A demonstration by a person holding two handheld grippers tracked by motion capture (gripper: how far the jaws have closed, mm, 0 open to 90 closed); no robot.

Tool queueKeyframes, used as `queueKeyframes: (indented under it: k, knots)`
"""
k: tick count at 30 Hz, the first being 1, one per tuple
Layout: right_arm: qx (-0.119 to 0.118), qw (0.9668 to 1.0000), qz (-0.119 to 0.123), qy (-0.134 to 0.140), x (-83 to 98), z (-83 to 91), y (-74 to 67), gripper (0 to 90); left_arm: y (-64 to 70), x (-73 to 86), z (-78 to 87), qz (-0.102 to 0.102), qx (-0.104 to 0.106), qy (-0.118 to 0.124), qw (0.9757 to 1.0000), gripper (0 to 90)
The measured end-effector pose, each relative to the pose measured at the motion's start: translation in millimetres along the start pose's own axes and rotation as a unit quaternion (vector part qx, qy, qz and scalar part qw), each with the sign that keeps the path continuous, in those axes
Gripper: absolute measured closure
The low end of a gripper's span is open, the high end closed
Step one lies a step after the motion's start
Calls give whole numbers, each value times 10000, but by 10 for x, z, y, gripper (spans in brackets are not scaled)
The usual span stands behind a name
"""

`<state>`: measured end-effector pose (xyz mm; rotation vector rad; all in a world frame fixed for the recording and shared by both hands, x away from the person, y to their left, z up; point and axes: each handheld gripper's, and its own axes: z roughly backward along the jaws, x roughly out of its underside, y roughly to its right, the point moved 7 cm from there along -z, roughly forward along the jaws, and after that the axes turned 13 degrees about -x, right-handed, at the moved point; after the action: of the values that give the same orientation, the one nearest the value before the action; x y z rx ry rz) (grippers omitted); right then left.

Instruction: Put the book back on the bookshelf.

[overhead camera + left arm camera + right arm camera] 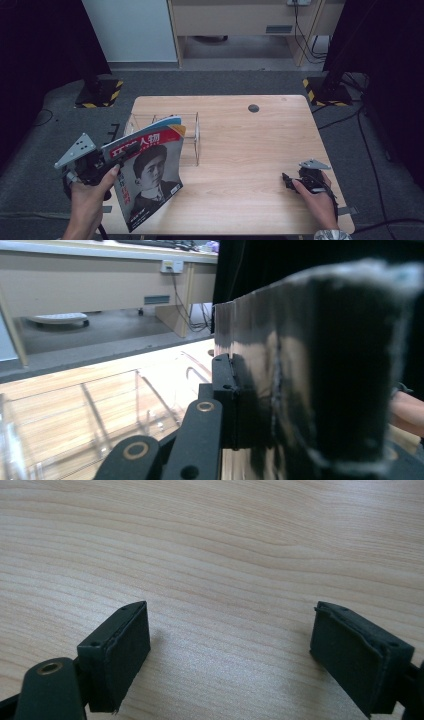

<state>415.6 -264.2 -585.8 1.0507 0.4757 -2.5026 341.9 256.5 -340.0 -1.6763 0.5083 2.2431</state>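
We see a light wooden table (240, 165) on a grey carpeted floor, with dark curtains at both sides and a desk beyond. On the table's left half stands a clear plastic rack (192, 137), a low holder with see-through dividers; the left gripper view also looks across it (100, 410). Just in front of the rack, at the table's left edge, a magazine (147, 177) with a red masthead and a portrait cover is held up off the surface, tilted, its lower corner hanging near the table's front edge.

The left gripper (117, 155) is clamped on the magazine's upper left edge; in its own view the jaws press together on the stack of pages (310, 370), which rises close before the camera. The right gripper (286, 181) rests low near the table's right front, well apart from the magazine, its jaws spread wide over bare wood with nothing between them (230, 645).

We judge the step in hand to be carrying the magazine toward the rack. The next move seems to call for standing the magazine upright, lining its lower edge up with a slot between the dividers, and lowering it in before the clamp lets go.
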Motion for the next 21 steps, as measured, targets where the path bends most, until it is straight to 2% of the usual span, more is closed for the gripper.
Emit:
queueKeyframes:
  k: [8, 9, 12, 21]
  knots:
    - [-1, 10000, 1, 0, 0, 0, 0, 161, -196, 13, 126, 72, -207, 61, 9997, 868]
    - [-1, 10000, 0, 1, 0, 0, 0, 162, -258, 17, 164, 81, -278, 65, 9996, 867]
    - [-1, 10000, -1, 0, 0, 0, 0, 162, -336, 23, 202, 119, -369, 81, 9992, 868]
    - [0, 10000, 1, 0, 0, 0, 0, 162, -461, 39, 289, 129, -498, 85, 9986, 868]
